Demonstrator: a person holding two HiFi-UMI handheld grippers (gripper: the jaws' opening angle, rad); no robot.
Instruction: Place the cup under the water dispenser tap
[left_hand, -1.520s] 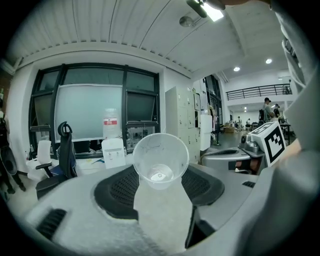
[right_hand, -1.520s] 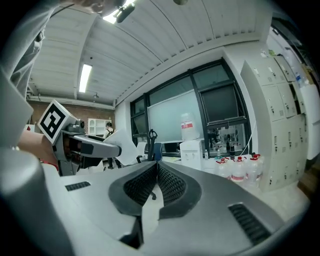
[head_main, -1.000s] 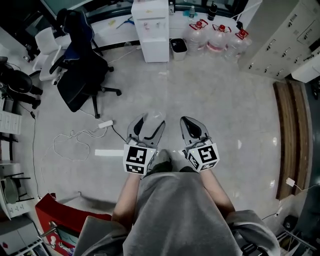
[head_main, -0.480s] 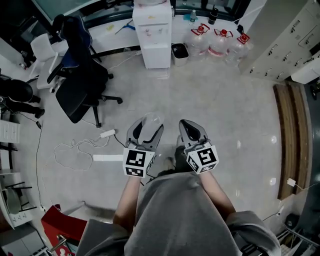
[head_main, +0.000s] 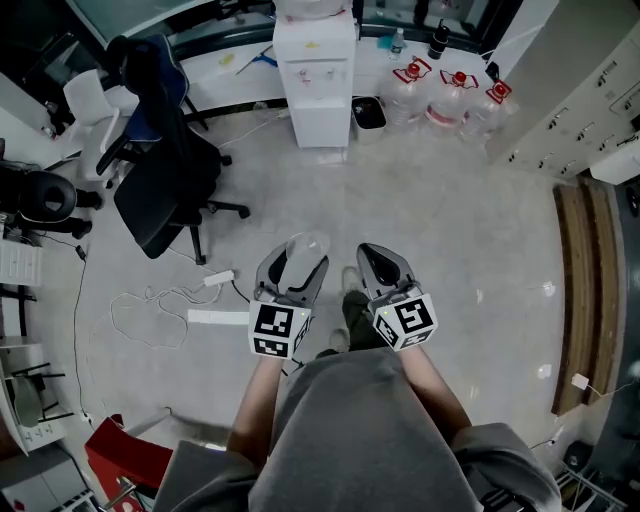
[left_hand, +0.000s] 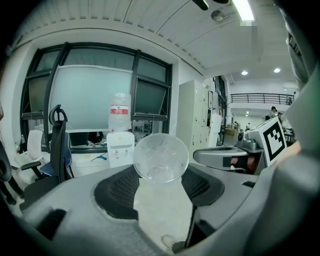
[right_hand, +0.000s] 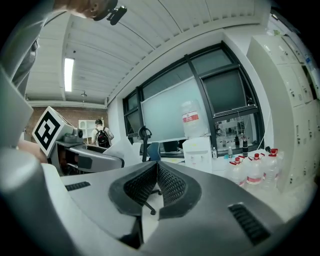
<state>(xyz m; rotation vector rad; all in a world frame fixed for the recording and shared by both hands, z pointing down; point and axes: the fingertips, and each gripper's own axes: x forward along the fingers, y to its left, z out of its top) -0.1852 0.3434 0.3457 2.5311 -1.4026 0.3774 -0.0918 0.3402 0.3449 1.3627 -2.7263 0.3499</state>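
Note:
A clear plastic cup (head_main: 308, 246) is clamped between the jaws of my left gripper (head_main: 299, 252), held above the floor in front of the person. In the left gripper view the cup (left_hand: 161, 157) points its open mouth forward, with the left gripper (left_hand: 160, 174) shut on its lower part. The white water dispenser (head_main: 313, 72) stands far ahead by the wall; it also shows as the dispenser (left_hand: 120, 148) with a bottle on top. My right gripper (head_main: 381, 256) is beside the left, and in its own view the right gripper (right_hand: 156, 169) has its pads together with nothing between them.
A black office chair (head_main: 160, 172) stands left of the path. Several large water bottles (head_main: 452, 88) and a small bin (head_main: 368, 112) sit right of the dispenser. A power strip and cable (head_main: 215, 279) lie on the floor at left. A wooden bench (head_main: 582, 290) runs along the right.
The person has walked a little toward the dispenser, so it and the chair sit lower in the head view. Both grippers keep the same hold and stance.

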